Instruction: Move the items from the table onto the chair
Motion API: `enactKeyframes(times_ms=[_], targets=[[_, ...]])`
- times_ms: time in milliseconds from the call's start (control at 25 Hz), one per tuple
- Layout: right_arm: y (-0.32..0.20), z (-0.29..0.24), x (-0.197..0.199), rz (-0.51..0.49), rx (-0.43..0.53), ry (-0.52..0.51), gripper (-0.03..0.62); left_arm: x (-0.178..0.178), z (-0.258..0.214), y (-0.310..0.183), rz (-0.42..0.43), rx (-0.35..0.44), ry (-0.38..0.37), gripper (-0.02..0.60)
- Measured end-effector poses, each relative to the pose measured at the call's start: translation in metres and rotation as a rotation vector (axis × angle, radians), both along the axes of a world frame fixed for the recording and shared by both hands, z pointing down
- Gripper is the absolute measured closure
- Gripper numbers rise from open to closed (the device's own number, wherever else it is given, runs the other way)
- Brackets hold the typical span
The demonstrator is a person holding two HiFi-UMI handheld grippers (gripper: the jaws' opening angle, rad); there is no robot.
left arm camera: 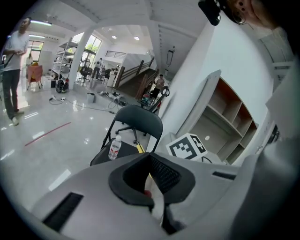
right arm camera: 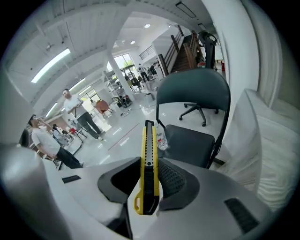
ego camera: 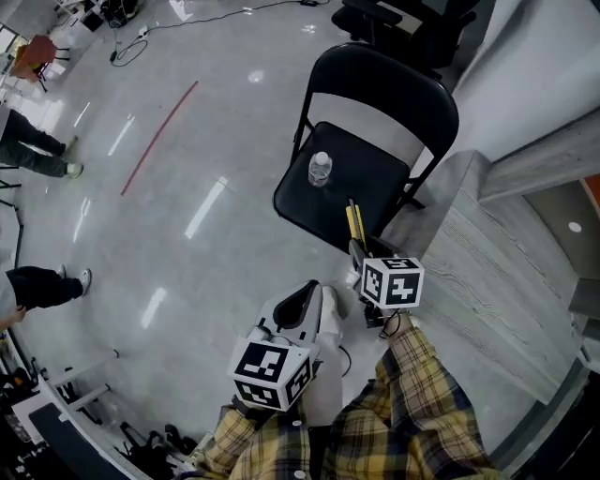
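Note:
A black folding chair (ego camera: 375, 183) stands ahead with a clear water bottle (ego camera: 320, 169) upright on its seat. My right gripper (ego camera: 359, 248) hangs over the seat's near edge, shut on a yellow and black utility knife (right arm camera: 149, 164) that points toward the chair (right arm camera: 197, 136). My left gripper (ego camera: 305, 298) is lower left, short of the chair (left arm camera: 138, 122). Its pads meet at the tips (left arm camera: 150, 157), and a small white and red thing (left arm camera: 150, 193) shows deep between them, mostly hidden. The bottle (left arm camera: 115, 147) also shows in the left gripper view.
A grey wood-grain table (ego camera: 487, 272) runs along the right, next to the chair. Shiny floor with a red line (ego camera: 157, 139) spreads to the left. People stand at the far left (ego camera: 37, 286). A black office chair (ego camera: 412, 23) stands behind the folding chair.

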State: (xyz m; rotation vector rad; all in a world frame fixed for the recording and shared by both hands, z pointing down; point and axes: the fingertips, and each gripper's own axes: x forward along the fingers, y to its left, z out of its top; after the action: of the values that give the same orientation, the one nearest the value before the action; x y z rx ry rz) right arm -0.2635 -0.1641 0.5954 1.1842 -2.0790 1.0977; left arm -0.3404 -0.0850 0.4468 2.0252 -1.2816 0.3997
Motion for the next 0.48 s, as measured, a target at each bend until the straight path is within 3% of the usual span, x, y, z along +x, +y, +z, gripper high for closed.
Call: enactKeyframes(times_ms=[480], targets=[[-0.056, 0.181, -0.004, 0.147, -0.142, 0.135, 0.467, -0.04, 0.127, -0.007, -0.027, -0.174, 0.02, 0.578]])
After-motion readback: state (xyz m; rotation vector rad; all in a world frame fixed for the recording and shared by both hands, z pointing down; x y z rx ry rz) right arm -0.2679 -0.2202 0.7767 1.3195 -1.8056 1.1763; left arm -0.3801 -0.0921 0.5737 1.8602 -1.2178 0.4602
